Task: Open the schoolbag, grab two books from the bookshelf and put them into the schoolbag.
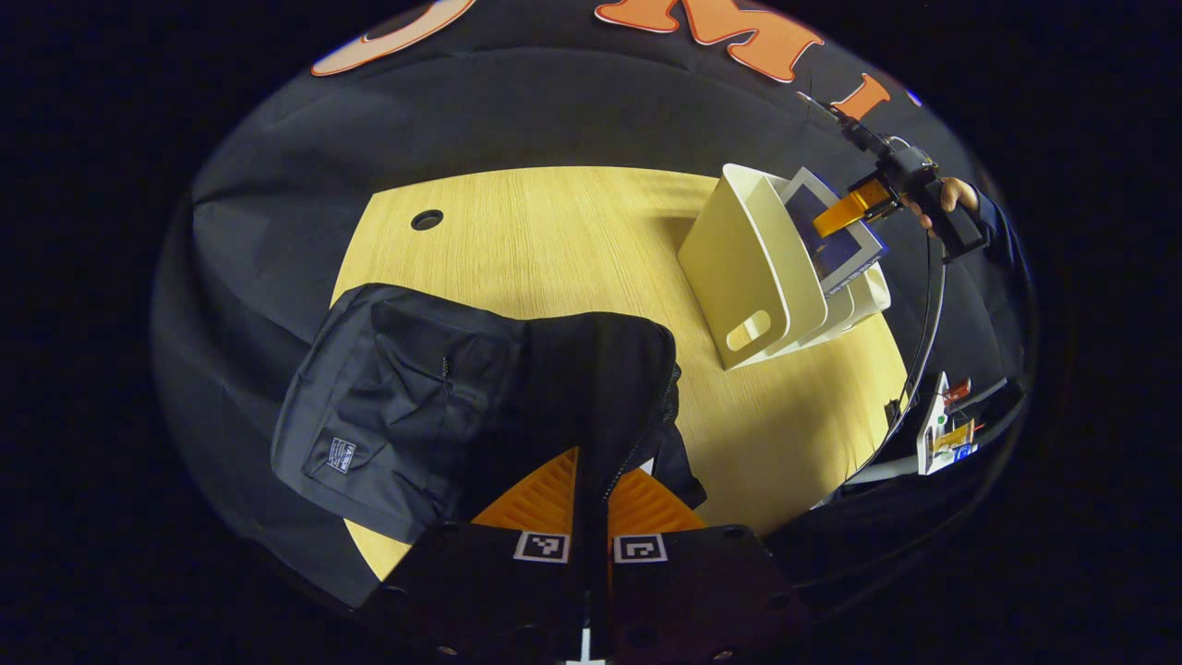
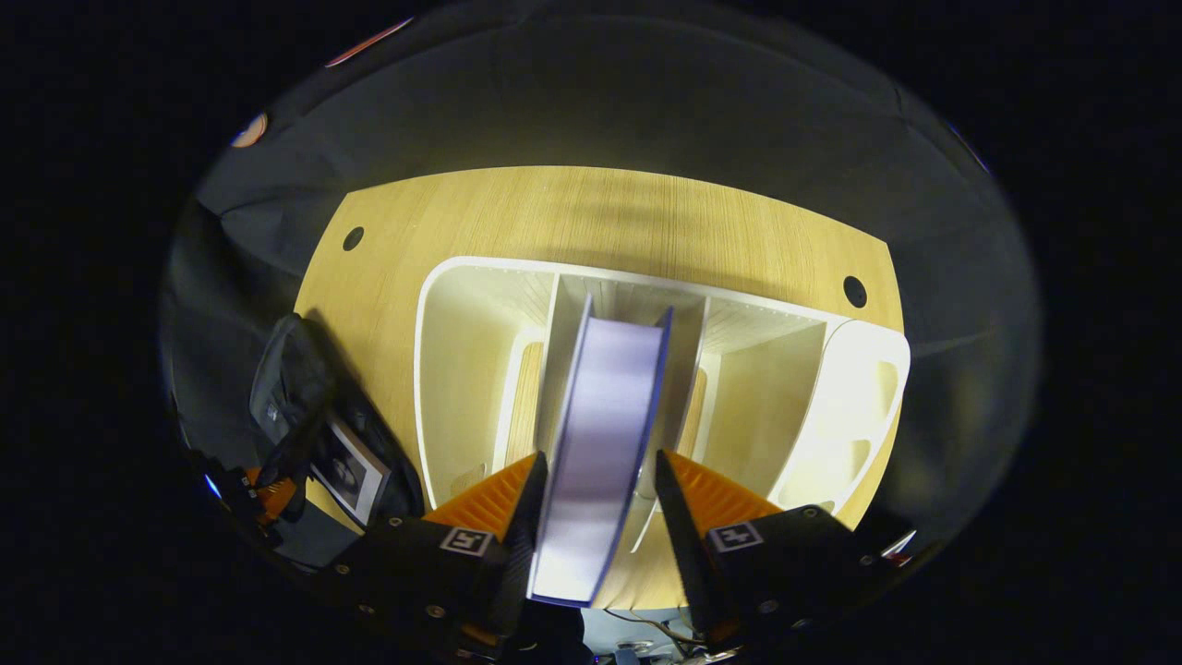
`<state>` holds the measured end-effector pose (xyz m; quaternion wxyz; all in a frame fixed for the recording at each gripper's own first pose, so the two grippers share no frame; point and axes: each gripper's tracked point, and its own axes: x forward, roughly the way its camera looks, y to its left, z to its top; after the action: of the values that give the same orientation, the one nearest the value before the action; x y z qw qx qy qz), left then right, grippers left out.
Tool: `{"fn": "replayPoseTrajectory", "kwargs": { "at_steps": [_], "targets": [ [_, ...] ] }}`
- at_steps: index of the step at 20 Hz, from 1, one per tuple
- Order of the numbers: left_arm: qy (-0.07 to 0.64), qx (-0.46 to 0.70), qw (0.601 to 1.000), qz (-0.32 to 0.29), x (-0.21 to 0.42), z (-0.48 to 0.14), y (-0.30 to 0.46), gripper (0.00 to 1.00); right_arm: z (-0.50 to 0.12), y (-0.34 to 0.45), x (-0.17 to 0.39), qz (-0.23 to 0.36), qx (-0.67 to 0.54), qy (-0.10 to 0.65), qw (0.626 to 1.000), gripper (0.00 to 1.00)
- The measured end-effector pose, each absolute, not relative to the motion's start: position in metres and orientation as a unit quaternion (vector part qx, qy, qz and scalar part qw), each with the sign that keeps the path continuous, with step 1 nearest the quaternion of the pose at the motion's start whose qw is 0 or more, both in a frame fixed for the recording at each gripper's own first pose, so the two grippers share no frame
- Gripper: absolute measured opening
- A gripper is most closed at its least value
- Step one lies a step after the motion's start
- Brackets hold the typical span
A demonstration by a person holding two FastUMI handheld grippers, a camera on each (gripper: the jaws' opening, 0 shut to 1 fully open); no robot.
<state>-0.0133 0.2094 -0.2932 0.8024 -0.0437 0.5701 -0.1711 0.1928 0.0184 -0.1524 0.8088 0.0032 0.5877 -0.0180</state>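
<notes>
In the left gripper view, the left gripper [image 1: 591, 499] is pinched on a dark flap at the zipped edge of the schoolbag [image 1: 406, 406], which lies on the worktop [image 1: 572, 240] just ahead and to its left. Farther off to its right stands the bookshelf [image 1: 757, 277].

In the right gripper view, the right gripper [image 2: 598, 503] straddles a book [image 2: 605, 416] rising from the bookshelf's [image 2: 462, 369] middle compartment; its left finger touches the cover, the right stands just apart. Another book [image 2: 349, 473] sits in the schoolbag [image 2: 295, 388], far left.
</notes>
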Motion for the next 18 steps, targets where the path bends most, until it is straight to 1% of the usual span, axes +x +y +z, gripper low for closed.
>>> {"fn": "replayPoseTrajectory", "kwargs": {
  "at_steps": [1, 2, 3, 4, 5, 6, 14, 18],
  "targets": [
    [0.571, -0.043, 0.802, -0.169, -0.013, -0.293, 0.21, 0.04, -0.152, 0.018, 0.192, -0.021, 0.002, 0.588, 0.809, 0.66],
    [0.572, -0.045, 0.802, -0.167, -0.013, -0.293, 0.21, 0.04, -0.151, 0.016, 0.19, -0.027, 0.001, 0.589, 0.808, 0.54],
    [0.573, -0.045, 0.802, -0.165, -0.013, -0.293, 0.209, 0.04, -0.15, 0.016, 0.187, -0.03, -0.001, 0.589, 0.808, 0.45],
    [0.573, -0.044, 0.802, -0.163, -0.013, -0.292, 0.208, 0.04, -0.151, 0.016, 0.184, -0.033, 0.0, 0.59, 0.807, 0.42],
    [0.572, -0.041, 0.802, -0.165, -0.013, -0.291, 0.209, 0.04, -0.148, 0.016, 0.179, -0.032, -0.001, 0.59, 0.807, 0.45],
    [0.571, -0.039, 0.803, -0.165, -0.013, -0.291, 0.209, 0.04, -0.146, 0.016, 0.174, -0.033, -0.002, 0.589, 0.808, 0.37],
    [0.563, -0.026, 0.802, -0.2, -0.015, -0.289, 0.212, 0.04, -0.113, 0.014, 0.114, -0.061, 0.035, 0.564, 0.823, 0.36],
    [0.558, -0.02, 0.802, -0.21, -0.017, -0.288, 0.215, 0.04, -0.108, 0.021, 0.077, -0.064, 0.055, 0.555, 0.827, 0.35]
  ]
}}
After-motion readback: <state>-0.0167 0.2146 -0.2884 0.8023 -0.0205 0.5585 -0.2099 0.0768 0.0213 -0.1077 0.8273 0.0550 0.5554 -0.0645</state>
